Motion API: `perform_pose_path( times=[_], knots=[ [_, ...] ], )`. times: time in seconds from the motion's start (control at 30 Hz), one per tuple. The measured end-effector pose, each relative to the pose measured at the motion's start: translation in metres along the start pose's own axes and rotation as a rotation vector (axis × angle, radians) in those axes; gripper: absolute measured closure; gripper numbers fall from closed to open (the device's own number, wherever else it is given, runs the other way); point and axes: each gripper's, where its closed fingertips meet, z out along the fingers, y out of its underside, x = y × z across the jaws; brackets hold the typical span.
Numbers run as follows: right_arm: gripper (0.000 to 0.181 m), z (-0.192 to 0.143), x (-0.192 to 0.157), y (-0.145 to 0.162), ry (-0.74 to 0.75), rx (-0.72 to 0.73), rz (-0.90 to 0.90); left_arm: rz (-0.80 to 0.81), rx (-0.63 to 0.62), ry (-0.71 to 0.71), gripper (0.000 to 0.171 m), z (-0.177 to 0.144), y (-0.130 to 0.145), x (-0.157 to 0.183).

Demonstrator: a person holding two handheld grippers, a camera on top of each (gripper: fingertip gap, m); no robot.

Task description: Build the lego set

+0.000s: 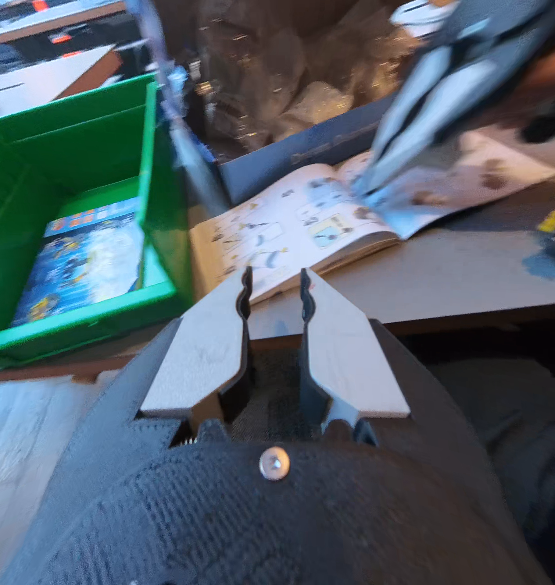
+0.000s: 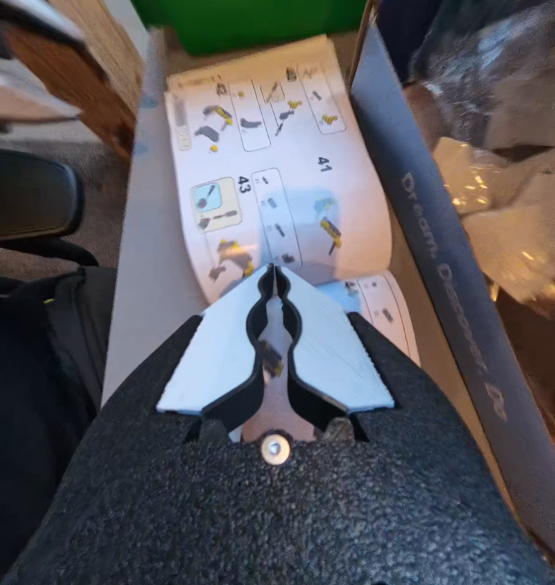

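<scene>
An open booklet (image 1: 301,221) lay on the table (image 1: 428,278), between a green bin (image 1: 79,152) and a dark box (image 2: 428,221). The right gripper (image 2: 273,269) pinched one raised page. The left gripper (image 1: 276,278) hovered parted, empty, at the booklet's near edge.

Left gripper (image 1: 276,278) hangs w/ jaws apart, empty, over table (image 1: 428,285) edge, near open instruction booklet (image 1: 295,228). Right gripper (image 1: 365,186), blurred, pinches a booklet page at upper right. Green bin (image 1: 79,133) at left holds a blue picture box (image 1: 83,259); dark cardboard box (image 1: 285,158) w/ plastic bags behind.
</scene>
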Motion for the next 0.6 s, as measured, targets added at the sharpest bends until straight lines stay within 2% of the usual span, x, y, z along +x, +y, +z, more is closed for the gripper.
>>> perform_pose_path(
  times=[0.13, 0.27, 0.37, 0.47, 0.53, 0.6],
  knots=[
    [0.181, 0.036, -0.001, -0.004, -0.049, -0.176, 0.007, 0.015, 0.067, 0.274, 0.144, 0.002, 0.002, 0.068],
    [0.181, 0.027, 0.001, 0.009, -0.002, -0.274, -0.140, 0.120, 0.100, 0.313, 0.140, -0.002, 0.013, 0.094],
    [0.181, 0.014, 0.011, 0.023, 0.064, -0.334, -0.198, 0.165, 0.160, 0.314, 0.148, -0.008, 0.007, 0.099],
    [0.181, -0.001, 0.007, 0.015, 0.058, -0.238, -0.127, 0.124, 0.156, 0.356, 0.142, -0.007, 0.007, 0.102],
    [0.181, -0.022, -0.002, -0.001, 0.047, -0.084, -0.077, 0.078, 0.159, 0.391, 0.134, -0.007, 0.005, 0.102],
    [0.181, -0.051, -0.005, -0.006, 0.105, 0.062, -0.066, 0.025, 0.169, 0.426, 0.124, -0.008, 0.002, 0.102]
  ],
)
